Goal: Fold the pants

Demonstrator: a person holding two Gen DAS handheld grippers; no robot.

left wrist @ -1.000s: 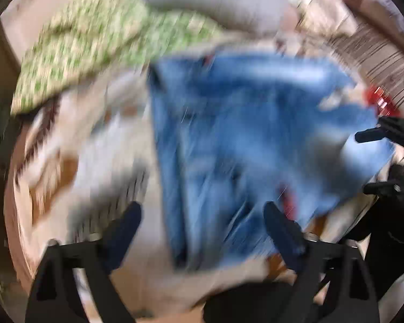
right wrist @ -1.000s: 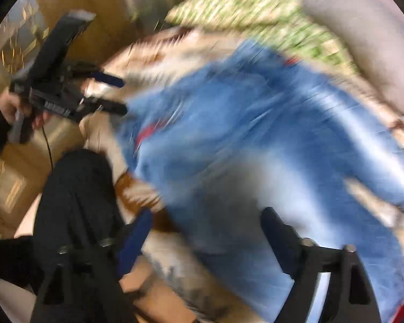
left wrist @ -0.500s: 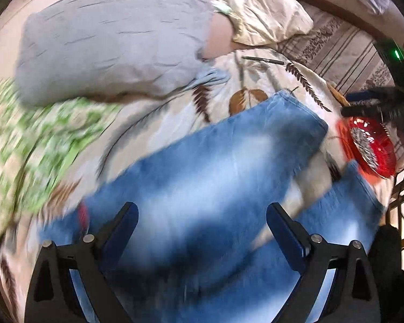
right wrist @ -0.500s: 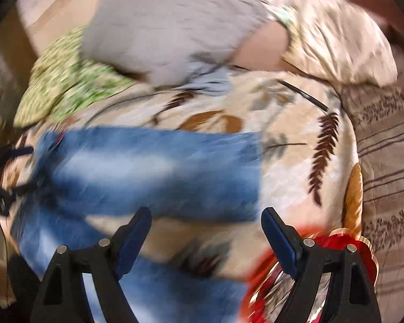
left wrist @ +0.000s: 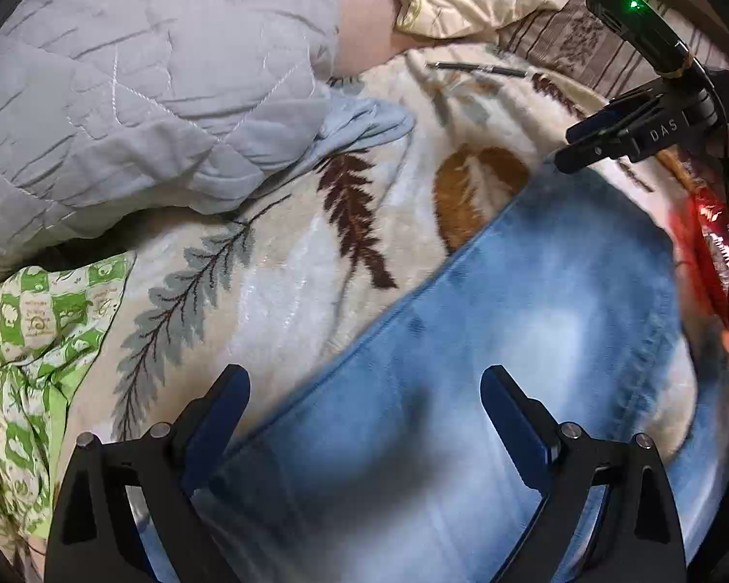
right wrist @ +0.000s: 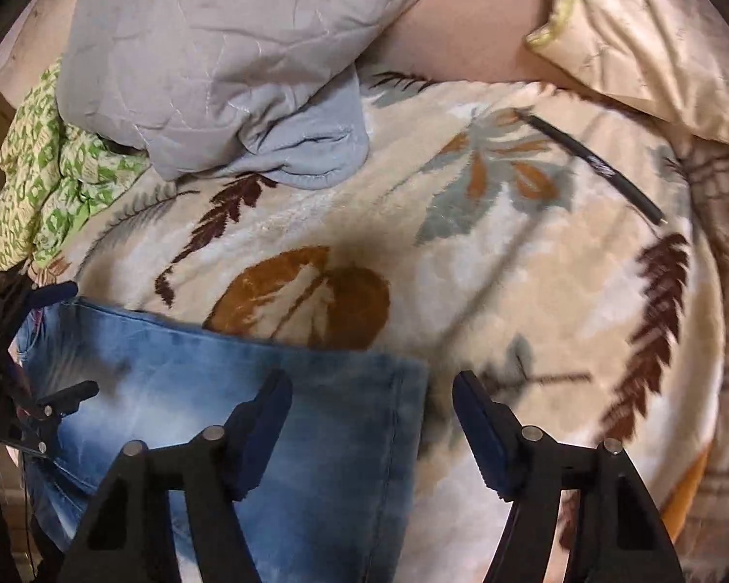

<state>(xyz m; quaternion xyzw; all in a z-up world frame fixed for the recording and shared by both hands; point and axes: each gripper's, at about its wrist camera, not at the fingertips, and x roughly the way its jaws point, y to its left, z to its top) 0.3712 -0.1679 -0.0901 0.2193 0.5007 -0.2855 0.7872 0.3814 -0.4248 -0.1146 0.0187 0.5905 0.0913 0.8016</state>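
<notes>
Jeans (left wrist: 510, 340) lie flat on the leaf-print blanket (left wrist: 286, 291) of the bed, right under both your claws. Left claw (left wrist: 364, 403) hangs spread wide over the denim, gripping nothing; the pant's long edge runs diagonally between its fingers. Right claw (right wrist: 372, 413) is also spread and empty, straddling the hem end of the leg, left finger over denim, right finger over bare blanket.

Left wrist view catches your right claw from the side at upper right, just above the far hem corner; contact can't be told. It also shows a red shiny object (left wrist: 719, 262) beside the jeans. Right wrist view shows the left claw at the far left edge over the other end of the jeans, plus a black pen (right wrist: 598, 165) on the blanket, well apart. Grey quilt (right wrist: 218, 48), green patterned cloth (right wrist: 48, 170) and cream pillow (right wrist: 656, 39) sit at the back.

Both claws point forward and down over the bed.
</notes>
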